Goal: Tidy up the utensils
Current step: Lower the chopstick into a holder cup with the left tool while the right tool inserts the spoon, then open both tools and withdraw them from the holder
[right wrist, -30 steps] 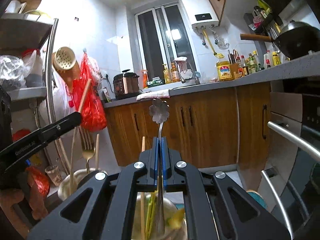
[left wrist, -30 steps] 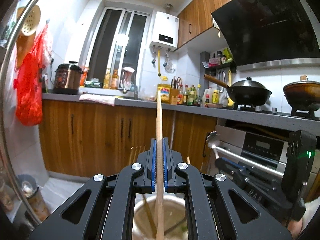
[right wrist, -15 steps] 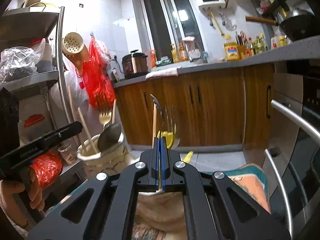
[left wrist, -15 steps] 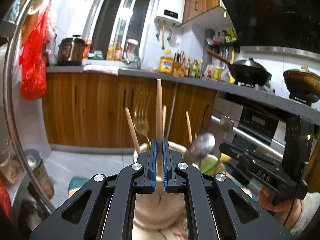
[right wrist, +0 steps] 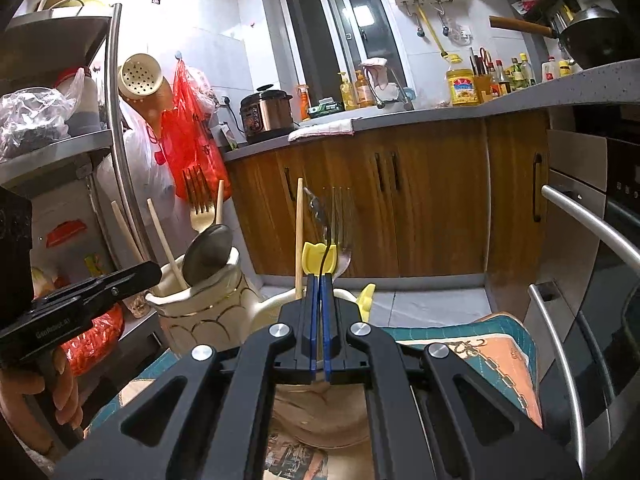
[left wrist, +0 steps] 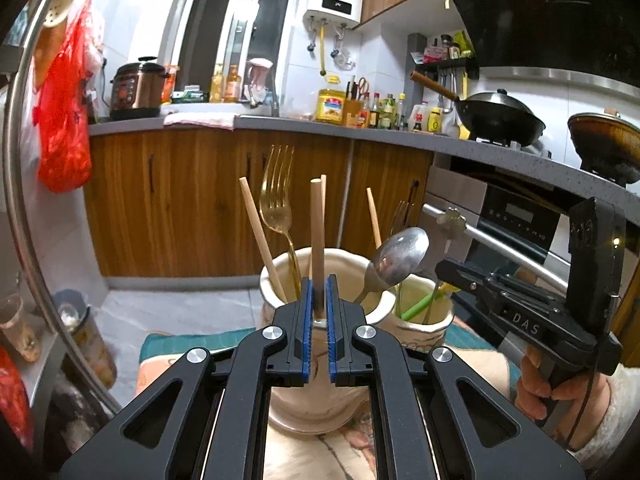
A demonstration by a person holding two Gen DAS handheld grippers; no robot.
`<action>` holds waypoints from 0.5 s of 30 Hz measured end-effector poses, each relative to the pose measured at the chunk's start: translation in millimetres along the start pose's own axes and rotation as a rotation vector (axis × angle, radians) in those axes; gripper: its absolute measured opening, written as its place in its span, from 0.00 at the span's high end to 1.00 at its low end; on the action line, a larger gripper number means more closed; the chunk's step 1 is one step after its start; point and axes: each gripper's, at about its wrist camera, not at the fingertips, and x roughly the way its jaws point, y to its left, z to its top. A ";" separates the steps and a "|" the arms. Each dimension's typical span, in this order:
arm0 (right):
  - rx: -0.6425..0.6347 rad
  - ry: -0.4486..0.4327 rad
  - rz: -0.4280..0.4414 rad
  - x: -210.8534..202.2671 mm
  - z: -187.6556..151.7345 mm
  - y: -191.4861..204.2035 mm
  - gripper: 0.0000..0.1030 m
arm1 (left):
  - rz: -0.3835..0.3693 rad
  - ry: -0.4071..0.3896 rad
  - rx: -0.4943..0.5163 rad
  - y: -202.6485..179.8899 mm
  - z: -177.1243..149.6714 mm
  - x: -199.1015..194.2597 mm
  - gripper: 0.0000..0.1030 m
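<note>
Left wrist view: left gripper (left wrist: pixel 318 312) slightly apart around wooden chopstick (left wrist: pixel 317 236) in cream jar (left wrist: pixel 320 360) ahead. Right gripper (right wrist: pixel 320 320) pinches thin handle (right wrist: pixel 325 260). Next: let go, pull back.

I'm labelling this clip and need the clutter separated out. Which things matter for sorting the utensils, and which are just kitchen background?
In play: left gripper, wooden chopstick, cream holder, second holder, gold fork, spoon, right gripper.

Background: wok, rice cooker, red bag, oil bottle.

**Two wrist views, one jar**

Both fisheye cameras sit close behind the cream jar (left wrist: pixel 320 344), facing the wooden cabinets. The left view has the jar dead ahead; the right view shows the same jar (right wrist: pixel 200 304) to its left.
</note>
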 end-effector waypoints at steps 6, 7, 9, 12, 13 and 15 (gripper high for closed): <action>-0.010 0.025 -0.016 1.5 1.1 5.8 0.73 | 0.025 0.004 -0.012 -1.3 2.3 -8.6 0.40; -0.007 0.031 -0.010 1.4 1.1 6.4 0.67 | 0.027 0.005 -0.017 -1.5 2.2 -9.9 0.37; 0.002 0.052 -0.014 0.0 1.0 8.8 0.65 | 0.042 0.017 -0.014 -2.8 2.1 -12.5 0.36; 0.011 0.061 -0.018 -9.3 0.4 11.9 0.57 | 0.075 0.028 -0.005 -5.6 1.4 -19.6 0.31; 0.007 0.059 -0.027 -14.1 0.4 13.6 0.57 | 0.086 0.029 -0.002 -7.0 0.6 -23.4 0.31; 0.009 0.049 -0.044 -28.6 -0.4 17.0 0.57 | 0.103 0.030 0.004 -10.7 -2.1 -31.8 0.29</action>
